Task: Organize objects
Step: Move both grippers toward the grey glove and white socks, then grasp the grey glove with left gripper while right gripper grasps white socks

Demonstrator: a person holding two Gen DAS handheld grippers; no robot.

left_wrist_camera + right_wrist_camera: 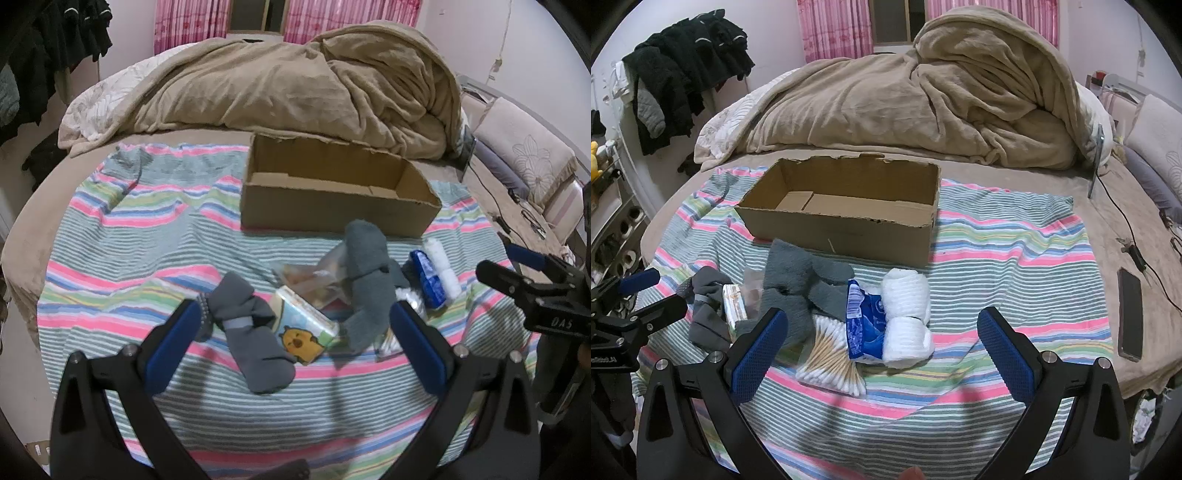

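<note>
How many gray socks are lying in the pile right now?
2. A dark gray sock lies at the pile's left end beside the tissue pack; a fuzzy gray sock is draped over the middle, in front of the cardboard box. More may be buried underneath.

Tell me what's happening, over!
Left gripper and right gripper open, holding nothing. Cardboard box empty. Socks, cotton swabs piled before it.

Pretty even indoor light in both views, a bit cool and flat, no harsh glare. Soft shadows fall on the striped sheet [122, 295] toward its near edge, under the gripper fingers. Heavy fisheye bend: the bed [1108, 229] curves like a dome, and the corners go black. The left wrist view is slightly smeared around the socks [251, 332]; the right one's crisper.
</note>
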